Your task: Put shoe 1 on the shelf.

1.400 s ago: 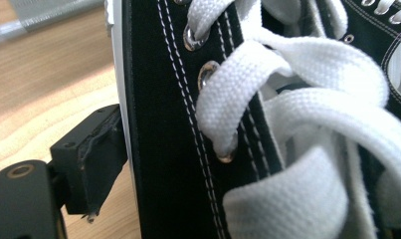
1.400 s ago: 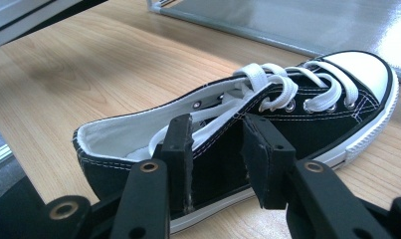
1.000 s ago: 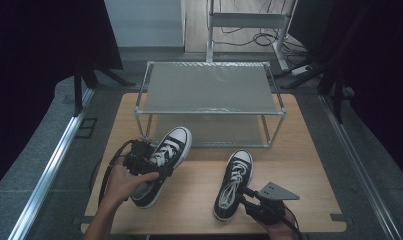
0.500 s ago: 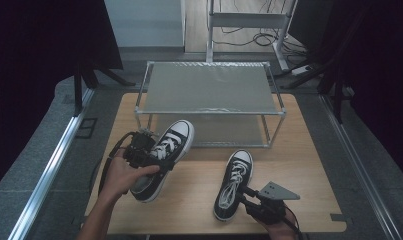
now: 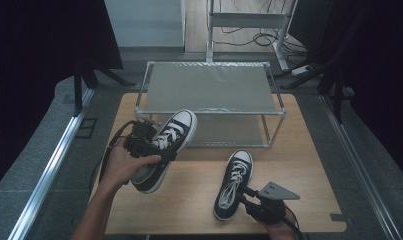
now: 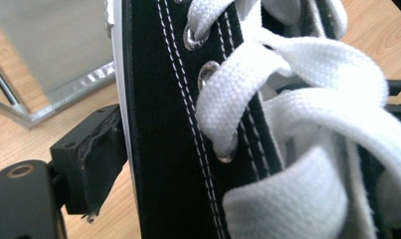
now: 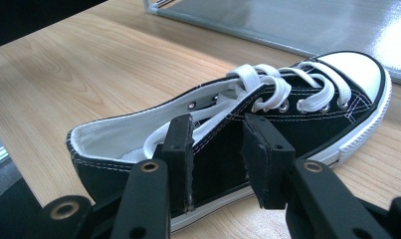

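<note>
High view: left tool (image 5: 156,150) pinched light, floppy raised sneaker (image 5: 165,150) by stiffer laced sidewall; right tool (image 5: 246,194) spread at 2nd sneaker's (image 5: 232,184) heel collar.

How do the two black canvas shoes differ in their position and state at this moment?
The black canvas shoe with white laces on the left is clamped in the left tool, its toe over the rack's lower shelf; the same kind of shoe on the right lies flat on the wooden table, with the right tool at its side, jaws apart. Both have white toe caps.
</note>
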{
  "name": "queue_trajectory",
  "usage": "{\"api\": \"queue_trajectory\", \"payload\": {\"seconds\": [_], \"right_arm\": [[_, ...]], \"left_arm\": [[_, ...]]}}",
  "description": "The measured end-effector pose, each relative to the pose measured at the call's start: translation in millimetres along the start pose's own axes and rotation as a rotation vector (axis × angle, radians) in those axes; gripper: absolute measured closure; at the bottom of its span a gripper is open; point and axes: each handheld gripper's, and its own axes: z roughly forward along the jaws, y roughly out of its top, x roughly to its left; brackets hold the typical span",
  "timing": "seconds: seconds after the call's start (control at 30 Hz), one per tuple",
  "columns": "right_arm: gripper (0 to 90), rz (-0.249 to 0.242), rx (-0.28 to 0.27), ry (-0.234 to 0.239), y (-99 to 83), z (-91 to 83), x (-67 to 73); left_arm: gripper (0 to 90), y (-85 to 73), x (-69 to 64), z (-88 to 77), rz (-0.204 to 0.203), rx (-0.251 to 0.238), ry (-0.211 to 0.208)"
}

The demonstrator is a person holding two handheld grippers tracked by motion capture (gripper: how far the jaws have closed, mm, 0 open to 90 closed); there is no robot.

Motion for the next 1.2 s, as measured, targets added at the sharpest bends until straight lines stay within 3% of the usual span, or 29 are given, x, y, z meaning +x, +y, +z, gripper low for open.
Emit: {"api": "queue_trajectory", "payload": {"seconds": [0.87,1.2], "right_arm": [[65.0,0.003,0.002,0.001,-0.5,-0.4,-1.9],[65.0,0.002,0.004,0.003,-0.6,-0.6,-2.5]], "left_arm": [[13.6,44.8,3.9,-6.0,-0.011,-0.017,-0.012],[13.6,69.3,4.4,-7.6,-0.014,-0.014,-0.005]]}}
